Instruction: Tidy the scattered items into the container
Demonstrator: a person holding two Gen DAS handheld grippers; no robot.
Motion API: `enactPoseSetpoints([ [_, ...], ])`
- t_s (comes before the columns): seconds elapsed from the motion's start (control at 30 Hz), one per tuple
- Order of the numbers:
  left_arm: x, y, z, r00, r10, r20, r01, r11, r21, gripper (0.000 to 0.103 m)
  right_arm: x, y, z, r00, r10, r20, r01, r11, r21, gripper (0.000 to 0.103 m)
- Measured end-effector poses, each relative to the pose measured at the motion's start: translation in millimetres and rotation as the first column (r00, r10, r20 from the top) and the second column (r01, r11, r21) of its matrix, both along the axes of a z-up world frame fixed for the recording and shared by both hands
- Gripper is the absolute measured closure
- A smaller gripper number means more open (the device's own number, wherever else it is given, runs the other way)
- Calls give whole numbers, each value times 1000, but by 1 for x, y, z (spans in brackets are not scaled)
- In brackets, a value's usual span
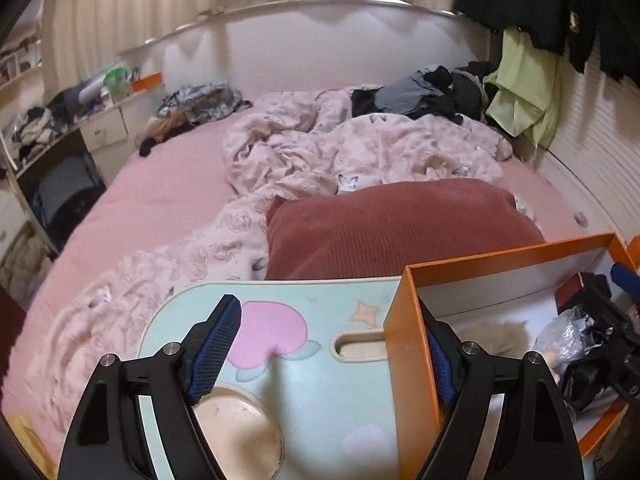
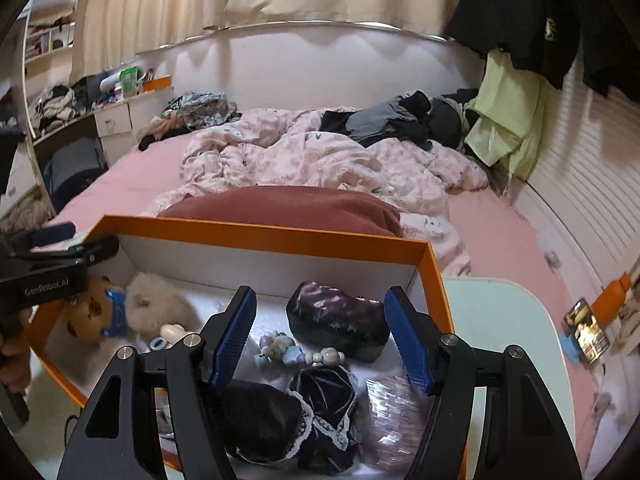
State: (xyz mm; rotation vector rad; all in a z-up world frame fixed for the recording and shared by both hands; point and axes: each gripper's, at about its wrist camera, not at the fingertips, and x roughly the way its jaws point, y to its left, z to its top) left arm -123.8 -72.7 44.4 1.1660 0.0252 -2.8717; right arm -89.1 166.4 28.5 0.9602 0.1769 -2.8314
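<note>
A: What's the biggest thing, and what's hard to make out?

B: A bed w/ pink sheet (image 1: 168, 184) fills both views, a crumpled floral duvet (image 1: 304, 148) and a dark red pillow (image 1: 384, 224) on it. Edges are fisheye-bent. Dark clothes piled at the far end are too jumbled to tell apart.

A: Where's the container?

B: An orange box (image 2: 276, 236), white inside, sits on a pale green lap tray (image 1: 320, 400) at the bed's near end. In the left view only its left part shows; the rest is cut off at the frame edge. In the right view the near wall is hidden behind the gripper body.

A: What's in it?

B: Largest first: a fluffy cream plush (image 2: 160, 304), a brown bear plush (image 2: 90, 312) partly behind the other tool, a shiny dark purple pouch (image 2: 340, 320), dark lace-trimmed fabric (image 2: 320, 412), a clear crinkly packet (image 2: 396, 412), blurred, and pastel hair clips (image 2: 296, 354). A small white item by the plush is too small to ID.

A: Left gripper?

B: Left gripper (image 1: 332, 348) is wide open and holds nothing. It straddles the box's left wall: one finger over the tray, the other inside the box, its pad mostly hidden by the wall.

A: Right gripper?

B: Right gripper (image 2: 320, 332) hangs over the box interior, fingers about half apart, nothing pinched. Pouch and clips show through the gap but lie lower, on the box floor, apart from the pads (image 2: 234, 340).
</note>
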Motion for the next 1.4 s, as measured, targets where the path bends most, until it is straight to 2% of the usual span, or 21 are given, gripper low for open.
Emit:
enactPoseSetpoints([
  [0.1, 13, 0, 9, 999, -12, -46, 11, 1000, -28, 28, -1, 1, 2, 1000, -2, 3, 2, 1000, -29, 36],
  [0.13, 19, 2, 15, 998, -19, -66, 17, 1000, -21, 28, 1, 3, 6, 1000, 6, 3, -6, 998, -64, 36],
  [0.2, 40, 2, 36, 991, -42, -123, 48, 998, 41, 27, 12, 7, 17, 1000, 9, -20, -11, 993, -120, 36],
  [0.33, 84, 6, 73, 976, -81, -200, 110, 984, 142, 12, 46, 5, 49, 997, 38, -69, -48, 987, -150, 36],
  [0.43, 119, 21, 84, 965, -141, -222, 172, 976, 130, 3, 74, 0, 64, 996, 43, -80, -53, 991, -126, 36],
  [0.53, 141, 40, 67, 968, -179, -176, 197, 976, 91, 3, 93, 0, 60, 999, 24, -38, -28, 994, -101, 34],
  [0.67, 155, 54, 26, 980, -175, -93, 184, 978, 98, 3, 113, 7, 28, 998, -30, 57, 35, 996, -87, 30],
  [0.77, 153, 59, -1, 989, -138, -48, 141, 987, 72, 3, 124, 11, 1, 990, -70, 126, 78, 995, -62, 30],
  [0.9, 150, 61, -28, 989, -143, 35, 139, 986, 95, 3, 124, 13, -29, 973, -91, 213, 97, 995, -17, 30],
  [1.0, 145, 61, -42, 985, -143, 95, 134, 987, 92, 3, 126, 13, -35, 971, -105, 215, 105, 994, 10, 29],
  [1.1, 145, 64, -49, 988, -116, 107, 114, 993, 22, 0, 124, 15, -39, 968, -111, 224, 111, 994, 11, 11],
  [1.2, 146, 64, -49, 988, -113, 105, 111, 994, 25, 0, 122, 21, -44, 963, -131, 234, 132, 991, 9, 0],
  [1.4, 145, 64, -49, 988, -114, 107, 112, 993, 25, 0, 122, 23, -44, 964, -126, 234, 127, 992, 11, 0],
])
